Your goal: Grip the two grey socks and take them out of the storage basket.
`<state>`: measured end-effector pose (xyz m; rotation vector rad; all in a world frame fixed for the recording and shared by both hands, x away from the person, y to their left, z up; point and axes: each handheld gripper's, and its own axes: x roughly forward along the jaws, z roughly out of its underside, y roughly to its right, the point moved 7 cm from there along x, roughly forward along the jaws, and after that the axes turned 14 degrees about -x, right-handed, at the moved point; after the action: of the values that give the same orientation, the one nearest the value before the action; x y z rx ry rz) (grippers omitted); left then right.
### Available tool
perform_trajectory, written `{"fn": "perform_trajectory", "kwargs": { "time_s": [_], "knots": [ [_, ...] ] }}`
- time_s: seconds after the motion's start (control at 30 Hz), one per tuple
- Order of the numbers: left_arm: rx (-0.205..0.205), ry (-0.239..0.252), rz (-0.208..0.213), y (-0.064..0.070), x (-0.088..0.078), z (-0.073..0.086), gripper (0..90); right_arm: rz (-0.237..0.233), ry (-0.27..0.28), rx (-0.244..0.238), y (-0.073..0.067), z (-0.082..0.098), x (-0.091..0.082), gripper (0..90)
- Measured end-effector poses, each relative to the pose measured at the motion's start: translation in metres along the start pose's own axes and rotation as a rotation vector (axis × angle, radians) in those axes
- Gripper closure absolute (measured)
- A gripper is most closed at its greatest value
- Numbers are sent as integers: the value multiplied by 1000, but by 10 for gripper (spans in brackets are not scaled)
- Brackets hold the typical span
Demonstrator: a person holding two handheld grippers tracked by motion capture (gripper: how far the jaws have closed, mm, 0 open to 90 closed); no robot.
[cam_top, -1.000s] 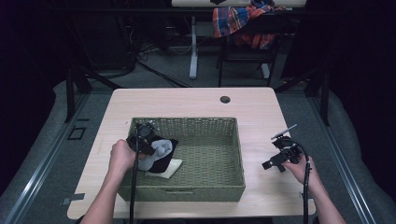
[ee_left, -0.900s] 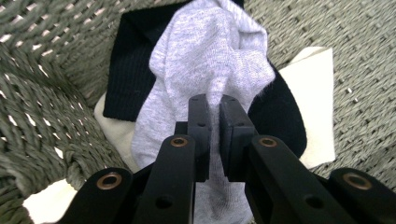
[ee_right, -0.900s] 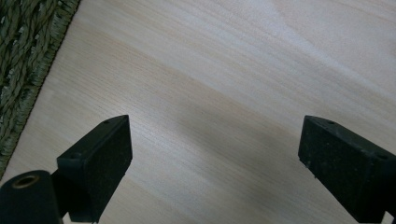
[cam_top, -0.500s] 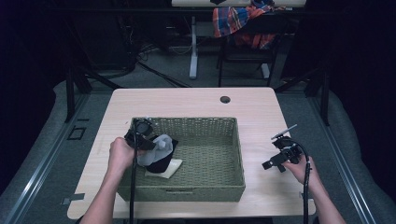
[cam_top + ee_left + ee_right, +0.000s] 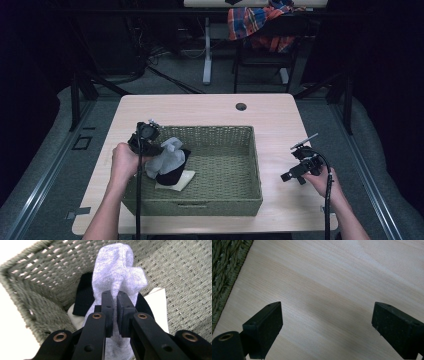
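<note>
The left tongs (image 5: 114, 300) are closed tight on a pale grey sock (image 5: 117, 272), their two black jaws pinching a fold of the fabric with almost no gap between them. The sock hangs from the jaws, bunched above them and trailing down below, over the left end of a woven basket (image 5: 220, 132). In the high view the left tongs (image 5: 159, 148) sit just inside the basket's left wall, with the sock (image 5: 165, 159) draped directly beneath and beside them. Under the sock lies a black piece of clothing (image 5: 83, 297), and beneath that a white cloth (image 5: 158, 303) flat on the basket floor; both are just below the left tongs, and the sock's lower part seems to rest against the black one.

The right tongs (image 5: 325, 326) stand wide open with nothing between the jaws, over bare wood of the counter (image 5: 332, 277). The basket's edge (image 5: 224, 272) lies off to their left side. In the high view the right tongs (image 5: 289, 176) are held in the person's right hand (image 5: 322, 182), just beside the basket's right wall and well apart from the sock.
</note>
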<state>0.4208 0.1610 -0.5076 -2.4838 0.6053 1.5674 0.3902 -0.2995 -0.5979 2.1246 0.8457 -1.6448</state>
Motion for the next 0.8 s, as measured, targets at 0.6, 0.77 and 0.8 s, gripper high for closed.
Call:
{"fn": "perform_trajectory", "kwargs": {
  "time_s": [0.6, 0.77, 0.8],
  "knots": [
    [-9, 61, -26, -4, -22, -7, 858, -4, -2, -1, 0, 1, 0, 95],
    [-29, 97, -29, -9, -34, -9, 858, -3, -3, -2, 0, 1, 0, 95],
    [-32, 102, -30, -10, -35, -10, 858, -3, -2, -1, 0, 1, 0, 95]
  ]
}}
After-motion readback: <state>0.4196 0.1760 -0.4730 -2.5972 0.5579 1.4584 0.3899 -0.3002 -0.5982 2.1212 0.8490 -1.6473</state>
